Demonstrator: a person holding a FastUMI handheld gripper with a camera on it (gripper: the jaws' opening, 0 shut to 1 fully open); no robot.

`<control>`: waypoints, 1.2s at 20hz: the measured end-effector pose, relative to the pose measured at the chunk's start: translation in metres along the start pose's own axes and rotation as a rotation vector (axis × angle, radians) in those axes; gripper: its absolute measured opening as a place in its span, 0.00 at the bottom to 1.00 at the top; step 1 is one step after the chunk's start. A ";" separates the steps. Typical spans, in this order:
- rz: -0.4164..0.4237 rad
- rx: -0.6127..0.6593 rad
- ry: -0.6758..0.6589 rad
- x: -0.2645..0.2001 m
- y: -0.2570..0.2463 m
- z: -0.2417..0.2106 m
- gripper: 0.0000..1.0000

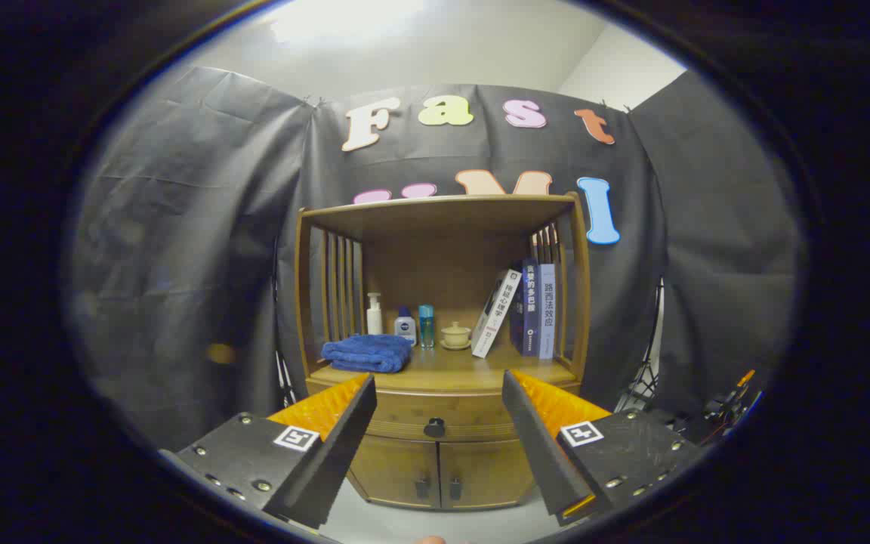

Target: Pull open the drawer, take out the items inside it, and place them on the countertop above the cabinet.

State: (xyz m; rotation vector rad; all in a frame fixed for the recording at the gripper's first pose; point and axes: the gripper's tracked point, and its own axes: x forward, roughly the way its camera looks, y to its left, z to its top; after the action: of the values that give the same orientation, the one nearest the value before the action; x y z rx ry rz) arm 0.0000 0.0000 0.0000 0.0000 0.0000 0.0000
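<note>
A: Where are we standing in the task?

B: We are judging it to be the very start. The drawer [435, 417] is sitting closed in the wooden cabinet [439, 461], so whatever it holds is hidden from us. Our gripper [439, 404] is hanging well short of it, fingers [329, 412] spread wide and grasping nothing.

A: What are we seeing, left to right?

B: On the worktop [450, 372] above the drawer, a folded blue towel [367, 353] is lying at the left, near the front edge. Behind it a white pump bottle [374, 314], a small white and blue bottle [405, 326] and a blue-capped bottle [426, 326] are standing in a row. Then a small lidded cup [455, 335], and at the right several books [526, 310], one leaning.

A: And the next move?

B: We are thinking it calls for going forward and slightly down to the dark knob [435, 428], which is showing between our fingers, closing on it, then pulling straight back.

A: Room?

B: Open space is lying between us and the cabinet front. For setting things down, the bare worktop strip in front of the cup looks freest; slatted side panels are bounding both ends.
</note>
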 end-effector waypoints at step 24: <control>0.027 -0.002 0.041 0.032 0.009 -0.026 1.00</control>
State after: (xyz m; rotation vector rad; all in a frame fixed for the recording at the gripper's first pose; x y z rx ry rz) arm 0.0321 0.0089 -0.0261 -0.0019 0.0415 0.0271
